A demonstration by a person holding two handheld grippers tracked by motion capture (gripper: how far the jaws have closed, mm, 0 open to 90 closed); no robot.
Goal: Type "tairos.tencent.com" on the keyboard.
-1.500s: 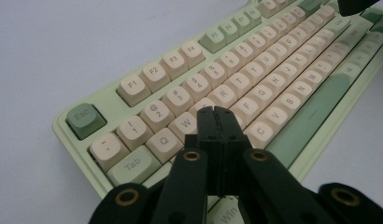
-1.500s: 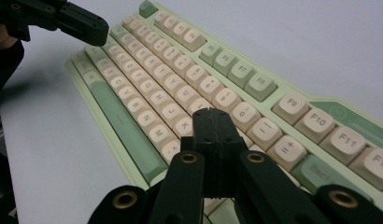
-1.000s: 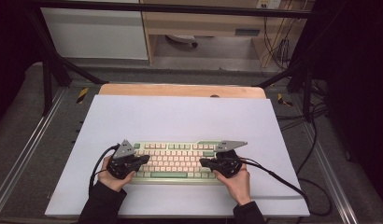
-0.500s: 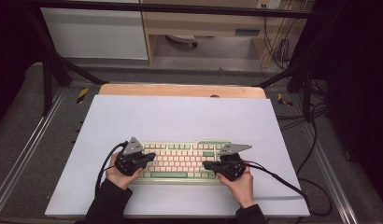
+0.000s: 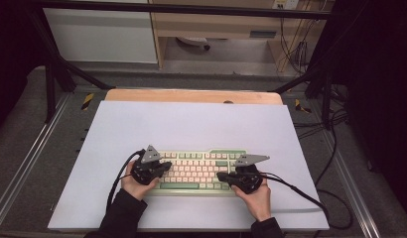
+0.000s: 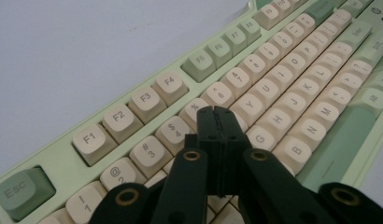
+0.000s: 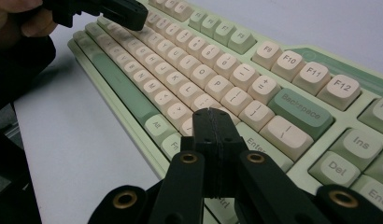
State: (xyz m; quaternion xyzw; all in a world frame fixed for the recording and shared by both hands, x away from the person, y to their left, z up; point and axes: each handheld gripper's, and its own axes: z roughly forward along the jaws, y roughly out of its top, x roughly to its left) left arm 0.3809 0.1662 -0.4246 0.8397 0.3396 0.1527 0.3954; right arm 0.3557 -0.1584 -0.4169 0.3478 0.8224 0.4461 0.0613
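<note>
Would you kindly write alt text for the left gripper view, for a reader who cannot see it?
The left gripper, its two black jaws pressed shut, hovers over the letter rows of a pale green keyboard with cream keys, near the 5 key. A green Esc key sits at lower left, and the keyboard rests on a white table.

Pale table top [image 5: 191,124] on a wooden board [image 5: 191,95]; grey floor [image 5: 23,124] around; cables [image 5: 335,148] trailing right; white cabinet [image 5: 102,34] behind.
</note>
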